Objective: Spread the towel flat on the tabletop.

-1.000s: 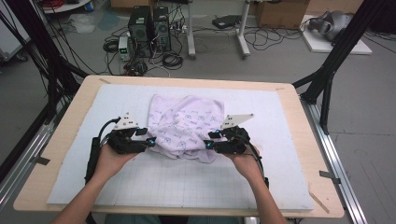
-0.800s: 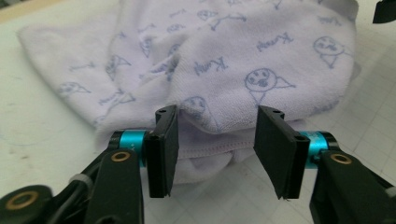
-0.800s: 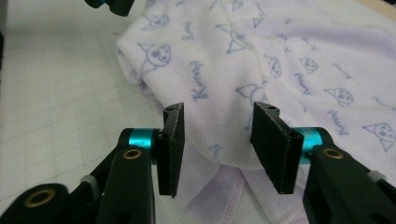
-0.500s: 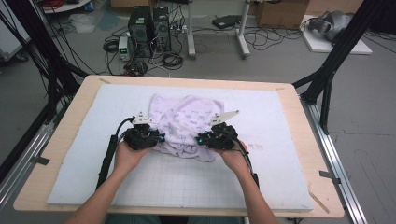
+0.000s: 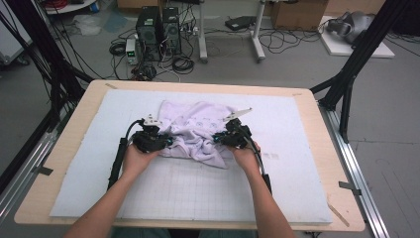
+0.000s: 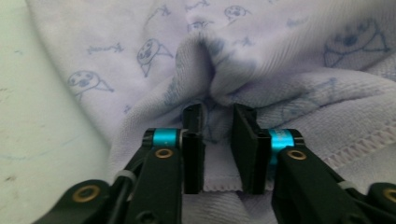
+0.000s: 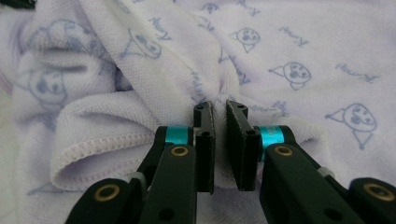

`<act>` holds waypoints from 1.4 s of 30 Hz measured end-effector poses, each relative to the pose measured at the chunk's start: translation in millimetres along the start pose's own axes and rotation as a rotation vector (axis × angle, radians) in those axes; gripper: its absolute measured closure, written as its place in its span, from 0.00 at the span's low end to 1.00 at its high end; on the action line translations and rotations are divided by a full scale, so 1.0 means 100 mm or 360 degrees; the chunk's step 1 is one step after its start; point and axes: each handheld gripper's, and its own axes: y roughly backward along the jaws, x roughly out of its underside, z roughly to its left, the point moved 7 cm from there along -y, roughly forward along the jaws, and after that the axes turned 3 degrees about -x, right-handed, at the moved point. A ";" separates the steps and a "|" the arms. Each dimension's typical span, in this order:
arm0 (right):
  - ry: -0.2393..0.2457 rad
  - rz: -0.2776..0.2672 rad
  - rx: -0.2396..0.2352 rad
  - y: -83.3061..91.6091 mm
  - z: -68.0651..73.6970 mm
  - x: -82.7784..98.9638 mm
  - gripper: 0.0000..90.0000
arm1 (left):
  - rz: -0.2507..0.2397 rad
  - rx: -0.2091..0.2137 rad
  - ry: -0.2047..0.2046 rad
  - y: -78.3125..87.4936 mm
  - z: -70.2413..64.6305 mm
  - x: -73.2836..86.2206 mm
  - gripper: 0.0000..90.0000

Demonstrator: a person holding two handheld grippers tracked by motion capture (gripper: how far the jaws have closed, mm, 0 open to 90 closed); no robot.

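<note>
Wooden bench (image 5: pixel 317 148) with a pale grid-marked mat (image 5: pixel 198 188) covering most of its top. Black frame struts (image 5: pixel 356 54) slant up at both far corners, metal rails (image 5: pixel 364 198) run along the sides. Behind the bench, on the grey floor (image 5: pixel 297 64): two black computer towers (image 5: pixel 158 25) side by side, a tangle of black cables (image 5: pixel 183 62) next to them, white table legs (image 5: pixel 228 47), and a cardboard box (image 5: pixel 292 12) farther back.
</note>
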 end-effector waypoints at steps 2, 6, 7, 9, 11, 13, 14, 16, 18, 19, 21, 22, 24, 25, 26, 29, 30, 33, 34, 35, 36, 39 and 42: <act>0.0003 -0.0021 -0.0023 0.04 0.01 0.01 0.82 | -0.0016 -0.0018 -0.0021 0.08 0.02 0.00 0.69; 0.0026 -0.0066 -0.0017 0.23 0.03 0.00 0.76 | -0.0062 -0.0012 -0.0038 0.26 0.02 0.00 0.64; 0.0042 -0.0087 -0.0013 0.31 0.05 -0.01 0.75 | -0.0074 -0.0010 -0.0047 0.31 0.02 -0.01 0.63; 0.0070 -0.0119 -0.0012 0.43 0.09 -0.02 0.74 | -0.0095 0.0009 -0.0060 0.41 0.00 -0.01 0.62; 0.0109 -0.0157 -0.0021 0.53 0.16 -0.03 0.74 | -0.0121 0.0032 -0.0095 0.49 -0.07 -0.03 0.62; 0.0154 -0.0171 -0.0041 0.59 0.26 -0.03 0.73 | -0.0147 0.0085 -0.0124 0.54 -0.18 -0.05 0.61; 0.0182 -0.0169 -0.0053 0.61 0.31 -0.02 0.72 | -0.0153 0.0115 -0.0132 0.55 -0.23 -0.05 0.61; 0.0218 -0.0172 -0.0103 0.61 0.41 -0.02 0.70 | -0.0169 0.0265 -0.0079 0.55 -0.38 -0.07 0.61; 0.0263 -0.0155 -0.0129 0.57 0.52 0.00 0.69 | -0.0184 0.0323 -0.0071 0.54 -0.47 -0.09 0.61; 0.0278 -0.0144 -0.0148 0.54 0.56 0.00 0.69 | -0.0186 0.0330 -0.0087 0.52 -0.52 -0.11 0.60; 0.0319 -0.0111 -0.0150 0.46 0.62 0.02 0.67 | -0.0179 0.0323 -0.0125 0.47 -0.59 -0.12 0.59; 0.0325 -0.0089 -0.0159 0.42 0.65 0.03 0.66 | -0.0160 0.0317 -0.0143 0.43 -0.62 -0.11 0.58; 0.0337 -0.0067 -0.0161 0.32 0.67 0.04 0.66 | -0.0121 0.0307 -0.0177 0.33 -0.67 -0.09 0.57; 0.0336 -0.0056 -0.0162 0.28 0.68 0.04 0.65 | -0.0104 0.0295 -0.0191 0.29 -0.69 -0.07 0.58; 0.0333 -0.0046 -0.0164 0.24 0.69 0.05 0.65 | -0.0093 0.0284 -0.0206 0.25 -0.71 -0.06 0.58; 0.0352 -0.0001 -0.0146 0.10 0.70 0.07 0.69 | -0.0063 0.0225 -0.0277 0.15 -0.75 -0.04 0.72; 0.0346 0.0012 -0.0144 0.06 0.69 0.07 0.74 | -0.0061 0.0220 -0.0290 0.13 -0.75 -0.03 0.80; 0.0363 0.0043 -0.0120 0.02 0.65 0.09 0.88 | -0.0052 0.0213 -0.0334 0.14 -0.74 -0.01 0.89; 0.0360 0.0046 -0.0120 0.03 0.65 0.09 0.91 | -0.0060 0.0211 -0.0341 0.16 -0.73 -0.02 0.90; 0.0373 0.0033 -0.0110 0.06 0.65 0.08 0.92 | -0.0065 0.0208 -0.0348 0.18 -0.72 -0.02 0.90; 0.0376 0.0017 -0.0103 0.09 0.65 0.07 0.93 | -0.0081 0.0203 -0.0351 0.23 -0.70 -0.04 0.91; 0.0391 -0.0028 -0.0098 0.23 0.67 0.04 0.94 | -0.0124 0.0195 -0.0341 0.36 -0.66 -0.08 0.91; 0.0362 -0.0069 -0.0102 0.34 0.66 0.04 0.94 | -0.0154 0.0194 -0.0332 0.47 -0.62 -0.08 0.91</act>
